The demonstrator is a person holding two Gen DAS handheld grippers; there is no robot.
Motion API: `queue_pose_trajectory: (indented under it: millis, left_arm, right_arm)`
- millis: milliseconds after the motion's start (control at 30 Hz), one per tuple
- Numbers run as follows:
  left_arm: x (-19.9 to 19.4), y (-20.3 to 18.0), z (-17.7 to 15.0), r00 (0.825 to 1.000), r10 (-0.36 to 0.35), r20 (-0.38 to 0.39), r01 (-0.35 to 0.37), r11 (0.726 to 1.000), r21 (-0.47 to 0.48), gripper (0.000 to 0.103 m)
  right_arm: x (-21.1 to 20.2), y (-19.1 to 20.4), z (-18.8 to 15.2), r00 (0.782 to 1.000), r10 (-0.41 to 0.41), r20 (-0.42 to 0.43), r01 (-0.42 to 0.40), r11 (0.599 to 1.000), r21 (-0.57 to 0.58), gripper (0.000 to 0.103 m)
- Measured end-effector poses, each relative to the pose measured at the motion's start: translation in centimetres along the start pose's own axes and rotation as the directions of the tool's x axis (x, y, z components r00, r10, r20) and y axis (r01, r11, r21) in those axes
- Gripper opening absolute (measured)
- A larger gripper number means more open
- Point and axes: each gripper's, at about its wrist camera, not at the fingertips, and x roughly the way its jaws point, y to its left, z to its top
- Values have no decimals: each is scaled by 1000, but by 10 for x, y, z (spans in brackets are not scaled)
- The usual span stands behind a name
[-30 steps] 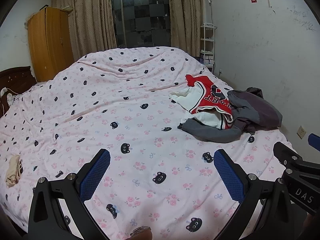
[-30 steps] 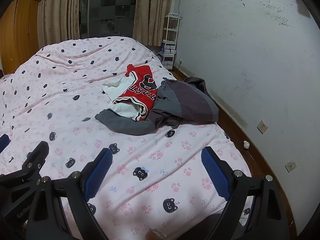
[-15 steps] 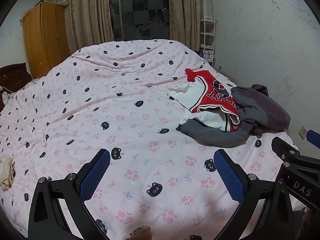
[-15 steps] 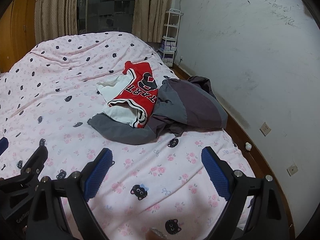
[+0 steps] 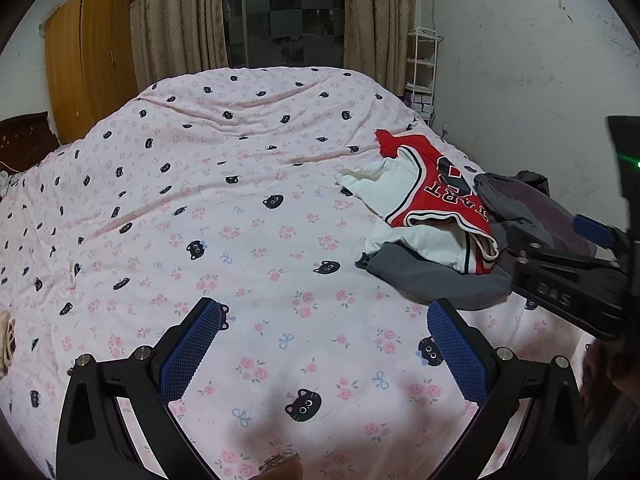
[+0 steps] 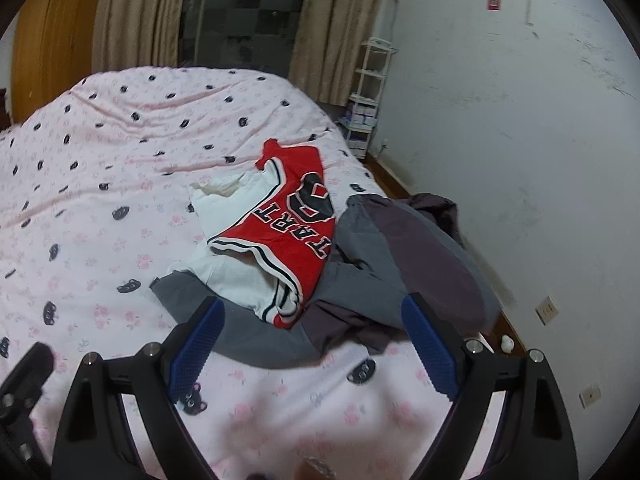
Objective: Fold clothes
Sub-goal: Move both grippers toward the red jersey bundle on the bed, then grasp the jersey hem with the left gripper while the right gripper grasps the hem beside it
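While both tools hung over the bed [image 5: 248, 208], nothing lay between either pair of blue pads. Only one thing in the room held other things, a white wire shelf [image 6: 370, 92] by the curtains [image 5: 180, 24]; it carried some small boxes, too blurred to read. The clothes sat heaped near the bed's right-hand edge: a red jersey [image 6: 296, 216] with black lettering lay across a white garment [image 6: 232, 232], and both rested on a grey and purple jacket [image 6: 400, 264] bunched beside the wall. How many pieces made up that grey bundle I could not tell. A pale cloth [image 5: 6, 340] at the far left was cut off by the rim of the left view. The wooden wardrobe [image 5: 88, 64] stood in the corner. The left gripper [image 5: 326, 344] was held above bare pink cover, jaws wide apart, well short of the pile. The right gripper [image 6: 312, 344] was also spread wide, its pads framing the near edge of the grey jacket, though whether they touched the cloth was unclear. Its body showed dark at the right edge of the left view.
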Motion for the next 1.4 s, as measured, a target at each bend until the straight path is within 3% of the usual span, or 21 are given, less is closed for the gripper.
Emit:
queue_pose_trajectory:
  millis: [67, 200, 433, 567, 633, 700, 833, 933, 1067, 1133, 1233, 1333, 1400]
  left_arm:
    - [3, 2, -1, 1000, -2, -5, 2, 1000, -3, 103]
    - [10, 4, -1, 1000, -4, -10, 4, 1000, -8, 103]
    - [19, 4, 0, 1000, -18, -13, 18, 1000, -15, 103]
    - [23, 2, 3, 1000, -28, -2, 28, 1000, -12, 103]
    - [25, 2, 5, 1000, -30, -1, 30, 999, -14, 103]
    - [26, 3, 6, 1000, -31, 1, 31, 999, -17, 103]
    - [28, 1, 6, 999, -32, 14, 32, 999, 5, 103]
    - [34, -5, 9, 997, -64, 54, 59, 995, 82, 103]
    - [56, -25, 21, 985, -132, 116, 88, 943, 321, 103]
    - [65, -38, 25, 972, -168, 166, 78, 891, 447, 103]
    - [79, -58, 29, 945, -238, 223, 54, 787, 615, 103]
    - [97, -75, 34, 938, -288, 195, 81, 727, 682, 103]
    - [109, -82, 39, 931, -329, 161, 135, 717, 684, 103]
  right_arm:
    - [20, 6, 1, 1000, 4, 5, -4, 999, -42, 89]
    - [52, 19, -2, 1000, 3, -8, -4, 993, -121, 75]
    - [86, 25, -4, 999, -4, -42, -2, 990, -141, 74]
    - [102, 24, -4, 998, -26, -59, 16, 988, -152, 68]
    - [107, 22, -5, 997, -30, -73, 19, 989, -149, 60]
    - [114, 19, -5, 995, -32, -95, 18, 989, -145, 45]
    - [119, 14, -5, 993, -9, -115, -6, 992, -124, 37]
    - [120, 9, -4, 992, 11, -123, -24, 994, -103, 25]
    - [120, 4, -4, 992, 37, -122, -47, 995, -82, 20]
    - [120, 2, -4, 992, 51, -114, -59, 995, -75, 18]
    - [120, -1, -5, 992, 68, -103, -75, 995, -65, 18]
    - [120, -3, -6, 992, 86, -89, -91, 994, -52, 18]
    - [120, -4, -6, 993, 90, -80, -95, 994, -54, 18]
